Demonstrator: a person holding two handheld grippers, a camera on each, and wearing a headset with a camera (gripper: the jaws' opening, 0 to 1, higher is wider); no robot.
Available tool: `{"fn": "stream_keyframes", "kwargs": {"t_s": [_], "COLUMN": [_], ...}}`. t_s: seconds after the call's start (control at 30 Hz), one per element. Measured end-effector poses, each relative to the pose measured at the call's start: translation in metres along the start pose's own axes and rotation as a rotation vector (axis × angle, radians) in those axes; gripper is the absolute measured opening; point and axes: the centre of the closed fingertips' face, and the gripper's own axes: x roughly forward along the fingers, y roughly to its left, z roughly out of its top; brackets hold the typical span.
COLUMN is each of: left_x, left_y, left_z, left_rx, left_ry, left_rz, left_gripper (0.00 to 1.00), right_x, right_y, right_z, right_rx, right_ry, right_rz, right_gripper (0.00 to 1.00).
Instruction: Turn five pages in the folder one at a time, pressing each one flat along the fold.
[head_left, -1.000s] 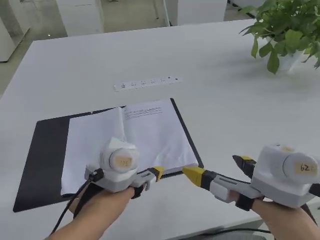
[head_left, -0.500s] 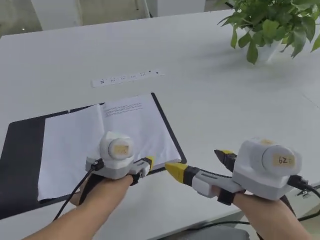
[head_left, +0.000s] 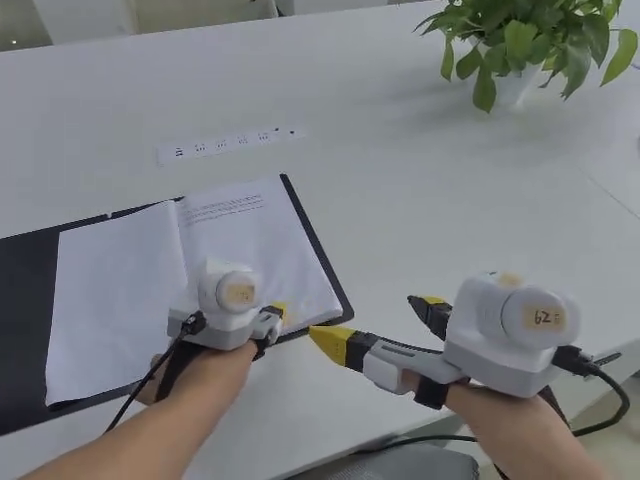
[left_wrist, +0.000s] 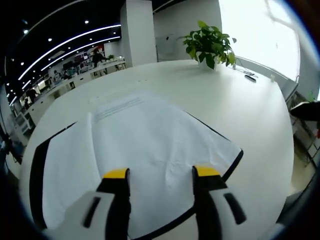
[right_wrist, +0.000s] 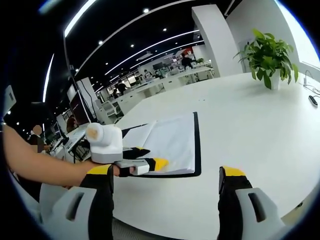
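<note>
A broad white table (head_left: 450, 200) takes up most of the room in front of the person, and the black folder (head_left: 25, 290) lies open flat on its near side. Beyond the folder's far right corner, well apart from it, a leafy green plant (head_left: 520, 40) stands in a white pot. Inside the folder, the left page (head_left: 110, 290) is blank white and leaves a wide band of black cover bare beside it. The right page (head_left: 250, 245) carries a few lines of small print at its top and reaches almost to the folder's right edge.

The right gripper (head_left: 378, 320) is held off the folder's near right corner, over bare table, with its yellow-tipped jaws spread wide and nothing between them. The left gripper (left_wrist: 162, 172) is over the near part of the folder's right page. Its jaws are parted with only paper showing in the gap. I cannot tell whether its tips touch the sheet. A slim white power strip (head_left: 230, 143) lies just past the folder's far edge.
</note>
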Motion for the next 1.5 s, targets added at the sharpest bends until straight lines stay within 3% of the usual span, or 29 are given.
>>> {"fn": "stream_keyframes", "kwargs": {"t_s": [0.2,0.3,0.37,0.57,0.77,1.1,1.27,1.4,1.43,1.5], "left_x": [0.001,0.000,0.000,0.000,0.000,0.002,0.001,0.001,0.002,0.002], "left_y": [-0.001,0.002,-0.001,0.000,-0.007,-0.001,0.001,0.000,-0.006,-0.004], "left_z": [0.001,-0.001,-0.001,-0.001,-0.002,-0.002,-0.002,-0.001,0.000,-0.001], "left_rx": [0.048,0.105,0.125,0.111,0.125,0.109,-0.006,-0.033,-0.042,-0.047], "left_ry": [-0.020,-0.032,-0.059,-0.081,-0.092,-0.099,-0.100,-0.101,-0.105,-0.099], "left_rz": [-0.020,-0.005,-0.025,-0.031,-0.046,-0.029,-0.034,-0.045,-0.081,-0.057], "left_gripper": [0.41,0.24,0.22,0.21,0.14,0.06,0.05,0.03,0.00,0.00], "right_x": [0.000,0.000,0.000,0.001,0.001,0.003,0.008,0.019,0.023,0.031], "right_y": [-0.002,-0.002,-0.003,-0.006,-0.007,-0.008,-0.010,-0.011,-0.011,-0.012], "right_z": [-0.003,-0.003,-0.003,-0.004,-0.008,-0.011,-0.012,-0.009,-0.009,-0.008], "right_rx": [0.009,0.013,0.014,0.024,0.025,0.030,0.029,0.025,0.028,0.027], "right_ry": [0.010,0.009,0.010,0.013,0.021,0.029,0.036,0.037,0.042,0.047], "right_rz": [0.000,-0.001,-0.002,-0.007,-0.012,-0.011,-0.004,0.009,0.012,0.020], "right_gripper": [0.86,0.86,0.86,0.86,0.86,0.85,0.83,0.75,0.73,0.67]}}
